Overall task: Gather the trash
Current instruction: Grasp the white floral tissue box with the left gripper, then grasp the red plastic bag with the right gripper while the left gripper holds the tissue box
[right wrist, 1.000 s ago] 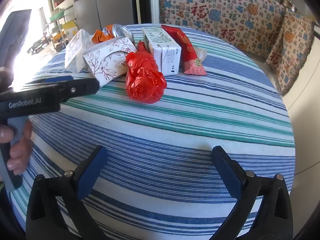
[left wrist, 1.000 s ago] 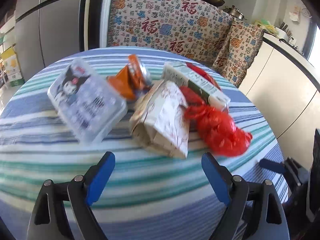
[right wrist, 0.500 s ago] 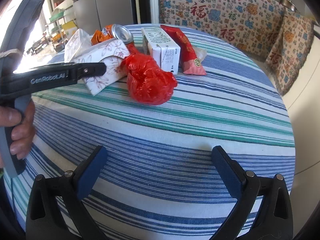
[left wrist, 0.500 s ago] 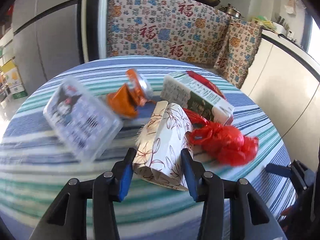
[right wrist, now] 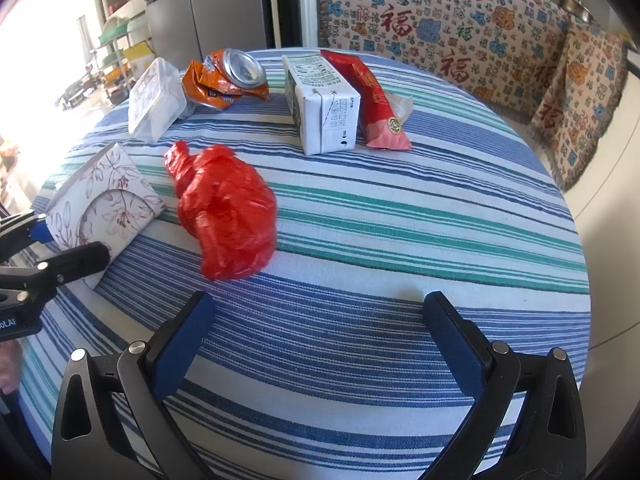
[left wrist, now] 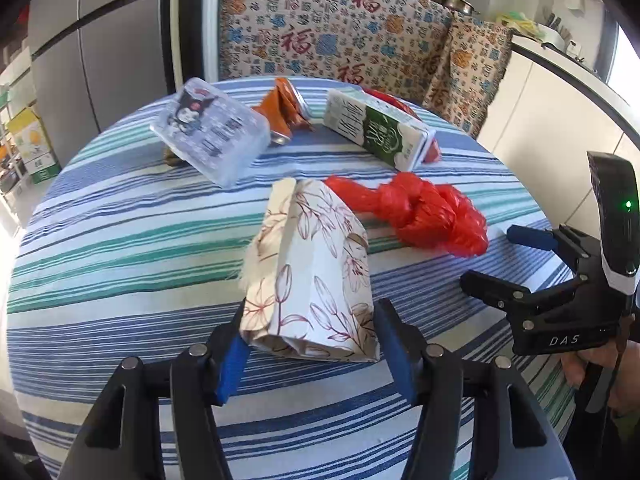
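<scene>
While my left hand-held gripper [left wrist: 312,354] clamps the floral tissue box [left wrist: 310,280] at its near end, seemingly lifted off the striped table [left wrist: 120,248], my right hand-held gripper [right wrist: 320,344] hovers wide apart, holding nothing. Red plastic bag [right wrist: 228,208] lies beside the box; milk carton [right wrist: 322,104] rests farther back.
</scene>
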